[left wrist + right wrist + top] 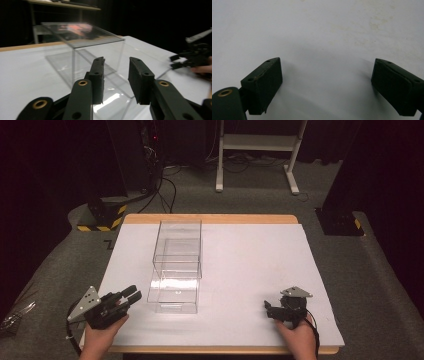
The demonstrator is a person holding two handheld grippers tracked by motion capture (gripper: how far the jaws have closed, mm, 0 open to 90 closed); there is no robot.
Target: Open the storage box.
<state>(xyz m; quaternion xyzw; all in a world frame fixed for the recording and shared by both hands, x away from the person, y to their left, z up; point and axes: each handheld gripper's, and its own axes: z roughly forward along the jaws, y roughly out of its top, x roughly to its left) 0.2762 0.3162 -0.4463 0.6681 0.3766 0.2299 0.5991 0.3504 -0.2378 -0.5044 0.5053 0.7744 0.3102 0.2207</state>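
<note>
1. High view. A clear box (176, 265), a tall transparent case with a lower drawer-like part drawn toward the person, stands on the white table (260, 270), left of its middle. The left gripper (131, 295) sits just beside the box's near left corner, jaws parted and holding nothing. The right gripper (268, 309) rests well to the right of the box, near the table's front edge. Risk: the box looks light and its walls are hard to read, so a push from the left could slide or skew it instead of moving only the drawer.

2. Left gripper view. The left gripper (116, 75) is released, with a modest gap between the jaws, aimed at the box's (82, 50) near edge. Glare lies on the lower panel in front of the jaws. Risk: the edge may be misjudged through the reflections, and the jaws may close on air or strike the wall and tip the box. The right gripper (175, 61) shows beyond the box's right side.

3. Right gripper view. The right gripper (325, 75) is wide open over bare table (324, 30), away from the box. Risk: nothing braces the box if the left pull drags it.
</note>
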